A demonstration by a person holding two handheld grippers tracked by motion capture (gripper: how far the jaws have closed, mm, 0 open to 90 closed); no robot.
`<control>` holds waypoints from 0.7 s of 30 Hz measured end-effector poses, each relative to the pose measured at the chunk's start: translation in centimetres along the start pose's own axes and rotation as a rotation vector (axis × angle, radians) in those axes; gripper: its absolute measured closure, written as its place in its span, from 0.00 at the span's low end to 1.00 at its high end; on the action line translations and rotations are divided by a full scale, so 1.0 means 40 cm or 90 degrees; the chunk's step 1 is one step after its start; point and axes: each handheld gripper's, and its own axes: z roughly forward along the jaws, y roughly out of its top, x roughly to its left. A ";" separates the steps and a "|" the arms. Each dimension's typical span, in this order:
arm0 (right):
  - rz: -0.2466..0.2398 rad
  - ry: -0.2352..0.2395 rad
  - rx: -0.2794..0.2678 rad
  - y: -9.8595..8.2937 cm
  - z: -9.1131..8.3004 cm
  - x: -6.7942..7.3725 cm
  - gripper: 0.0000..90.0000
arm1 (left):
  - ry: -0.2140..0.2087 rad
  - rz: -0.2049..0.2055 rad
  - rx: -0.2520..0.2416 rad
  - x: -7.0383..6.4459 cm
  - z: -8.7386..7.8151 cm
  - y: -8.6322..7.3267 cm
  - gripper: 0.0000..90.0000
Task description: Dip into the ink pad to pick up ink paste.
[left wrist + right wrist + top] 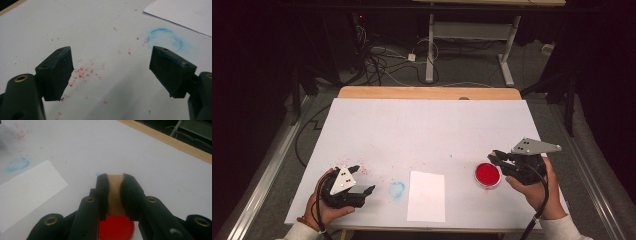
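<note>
The table (427,130) has a matt white top, smooth but flecked with red crumbs (81,72) and a chalky blue ring (165,38), with a bare wood strip at its far edge. A matt sheet of paper (426,196) lies on it beside a glossy red dish (487,174). The right gripper (115,192) has dull black plastic jaws clamped on a brown, cork-like piece (115,195), and brass-coloured screws.

left tongs (362,179) jaws spread wide, right tongs (495,156) jaws clamped nearly together
</note>
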 end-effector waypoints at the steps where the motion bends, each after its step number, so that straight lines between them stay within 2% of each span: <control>1: -0.001 0.004 -0.007 0.003 0.000 0.004 0.85 | -0.001 -0.001 0.000 0.001 0.001 0.000 0.21; 8: -0.016 0.014 -0.029 0.020 -0.006 0.023 0.85 | -0.004 -0.005 -0.001 0.005 0.001 -0.004 0.21; 21: -0.035 0.031 -0.043 0.035 -0.001 0.045 0.85 | -0.007 -0.005 0.001 0.006 -0.001 -0.008 0.21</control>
